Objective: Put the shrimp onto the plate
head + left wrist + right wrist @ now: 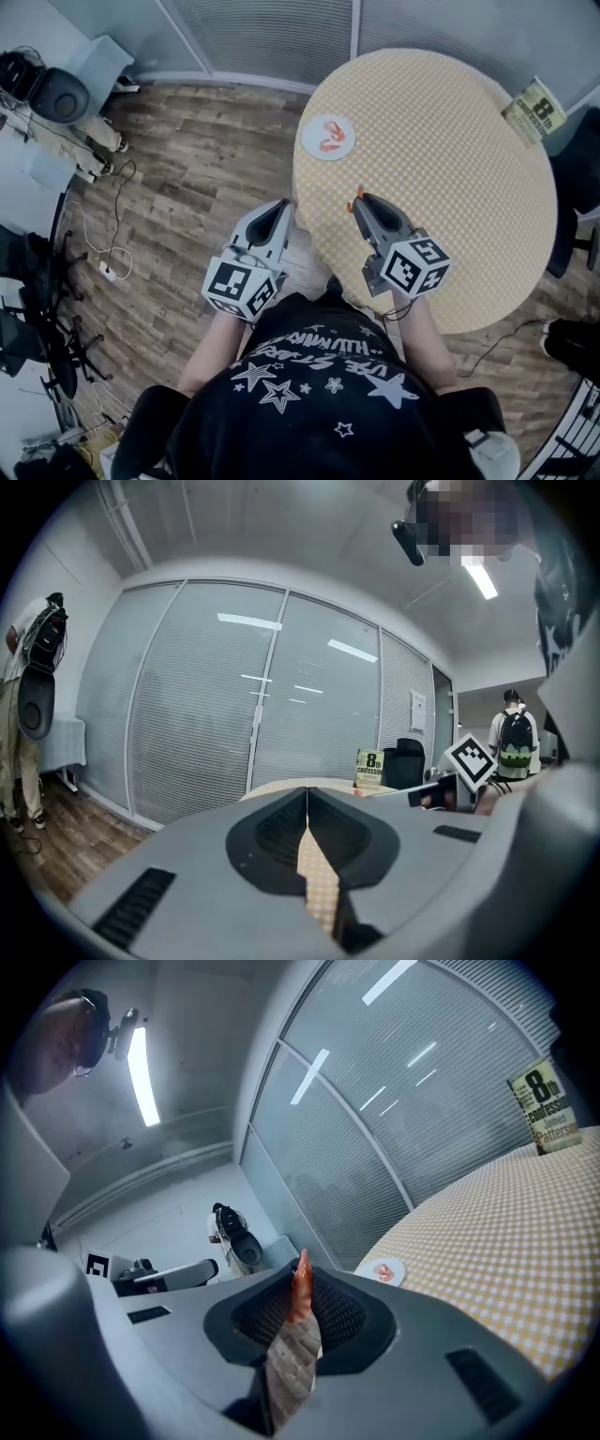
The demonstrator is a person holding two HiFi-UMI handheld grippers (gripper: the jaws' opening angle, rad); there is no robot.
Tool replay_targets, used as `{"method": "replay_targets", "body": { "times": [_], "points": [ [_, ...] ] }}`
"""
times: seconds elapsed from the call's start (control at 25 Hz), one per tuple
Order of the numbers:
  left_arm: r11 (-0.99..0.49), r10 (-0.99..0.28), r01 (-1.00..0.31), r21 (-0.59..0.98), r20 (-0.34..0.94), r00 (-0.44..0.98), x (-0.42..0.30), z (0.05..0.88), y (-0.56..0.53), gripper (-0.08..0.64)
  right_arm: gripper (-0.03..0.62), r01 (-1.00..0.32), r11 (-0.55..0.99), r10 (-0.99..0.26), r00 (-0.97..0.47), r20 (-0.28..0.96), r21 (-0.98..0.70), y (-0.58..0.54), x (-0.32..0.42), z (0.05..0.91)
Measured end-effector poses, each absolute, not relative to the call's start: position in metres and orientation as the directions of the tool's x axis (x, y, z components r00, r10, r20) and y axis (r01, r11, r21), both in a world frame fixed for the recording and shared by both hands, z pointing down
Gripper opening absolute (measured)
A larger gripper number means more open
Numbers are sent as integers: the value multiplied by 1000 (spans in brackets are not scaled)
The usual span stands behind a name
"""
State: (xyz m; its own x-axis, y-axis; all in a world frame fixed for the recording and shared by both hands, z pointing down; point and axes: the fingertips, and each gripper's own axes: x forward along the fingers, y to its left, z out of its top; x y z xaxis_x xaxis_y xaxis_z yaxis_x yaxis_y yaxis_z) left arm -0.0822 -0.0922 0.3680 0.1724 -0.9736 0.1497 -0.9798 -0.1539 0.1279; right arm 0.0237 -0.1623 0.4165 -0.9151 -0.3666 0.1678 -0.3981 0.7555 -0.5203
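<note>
A white plate [328,137] lies near the left edge of the round checked table [450,159], and an orange shrimp [329,142] rests on it. My right gripper [360,201] hovers over the table's near-left part, shut on a second orange shrimp [354,199]; in the right gripper view that shrimp [300,1288] sticks up from the closed jaws, with the plate [382,1270] beyond. My left gripper [280,208] hangs just off the table's left edge, shut with nothing in it; its jaws meet in the left gripper view [307,803].
A green-and-white card [534,109] stands at the table's far right edge. Black chairs [581,178] sit to the right. Wooden floor with cables [108,253] and black equipment [47,94] lies to the left. A glass partition runs along the back.
</note>
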Motion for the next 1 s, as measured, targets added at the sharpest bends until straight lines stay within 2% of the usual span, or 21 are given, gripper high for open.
{"method": "replay_targets", "body": {
  "times": [0.32,0.8,1.0],
  "points": [
    [-138,-970,-983,122,183,159,-81,372,-103,9,72,-390,749,-363,-918,160,-536,-178,30,417],
    [-251,-940,-960,127,204,273,-74,389,-144,9,72,-471,688,-439,-876,199,-552,-195,38,437],
    [-283,-929,-948,147,201,309,-96,395,-168,9,72,-514,655,-476,-850,226,-554,-205,22,445]
  ]
}}
